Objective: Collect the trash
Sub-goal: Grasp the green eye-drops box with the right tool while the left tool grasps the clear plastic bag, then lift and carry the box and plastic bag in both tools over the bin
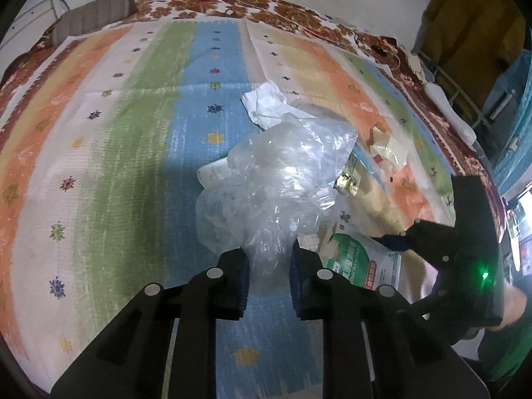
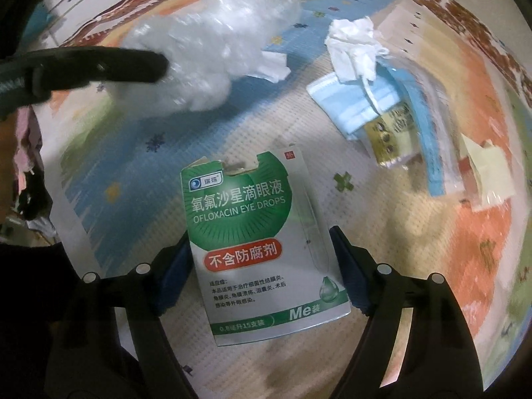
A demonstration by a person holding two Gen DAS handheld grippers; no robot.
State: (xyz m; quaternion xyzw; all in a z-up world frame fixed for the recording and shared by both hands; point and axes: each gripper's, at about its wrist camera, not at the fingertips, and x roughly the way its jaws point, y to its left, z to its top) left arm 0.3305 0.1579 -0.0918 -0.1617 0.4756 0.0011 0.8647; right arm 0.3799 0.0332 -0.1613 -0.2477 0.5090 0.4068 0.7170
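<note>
My left gripper (image 1: 268, 266) is shut on a crumpled clear plastic bag (image 1: 276, 179) and holds it above the striped mat; the bag also shows in the right wrist view (image 2: 212, 33). My right gripper (image 2: 259, 266) is open, its two fingers either side of a green and white eye drops box (image 2: 262, 242) that lies flat on the mat. The box also shows in the left wrist view (image 1: 359, 259). A white tissue (image 2: 355, 46), a blue face mask (image 2: 352, 106) and a yellow packet (image 2: 392, 133) lie beyond it.
The striped mat (image 1: 99, 166) covers a bed with a floral blanket (image 1: 232, 3) and a grey pillow (image 1: 96, 16) at the far edge. More wrappers (image 2: 488, 176) lie at the right. A yellow garment (image 1: 472, 23) hangs at the far right.
</note>
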